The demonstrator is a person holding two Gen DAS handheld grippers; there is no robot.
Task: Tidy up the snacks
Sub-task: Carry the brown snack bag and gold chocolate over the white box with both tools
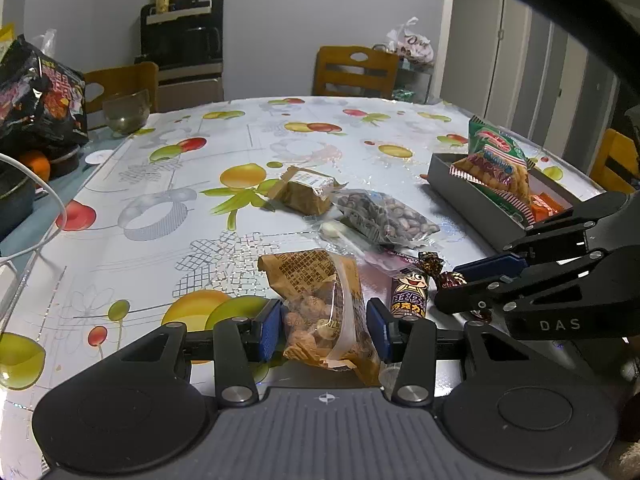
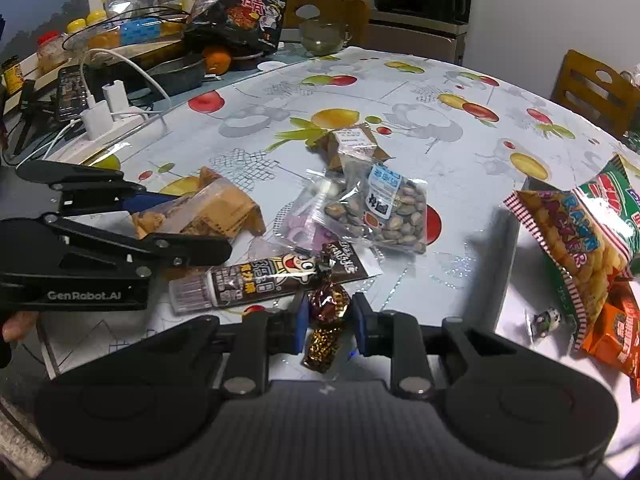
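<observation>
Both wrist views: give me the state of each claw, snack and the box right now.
left claw: shut on brown nut bag
brown nut bag: sealed, gripped at table level
right claw: shut on foil candy
foil candy: wrapped, between the pads
chocolate stick: sealed, flat on table
pistachio bag: sealed, on table
grey box: open, holding prawn cracker bag and orange packs

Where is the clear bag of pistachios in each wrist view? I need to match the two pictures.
Left wrist view: the pistachio bag lies right of center, beyond the brown snack bag between the fingers, left of the grey box.
Right wrist view: the pistachio bag lies at center, beyond the chocolate tube.
Shared landmark: the chocolate tube with the cartoon face.
</observation>
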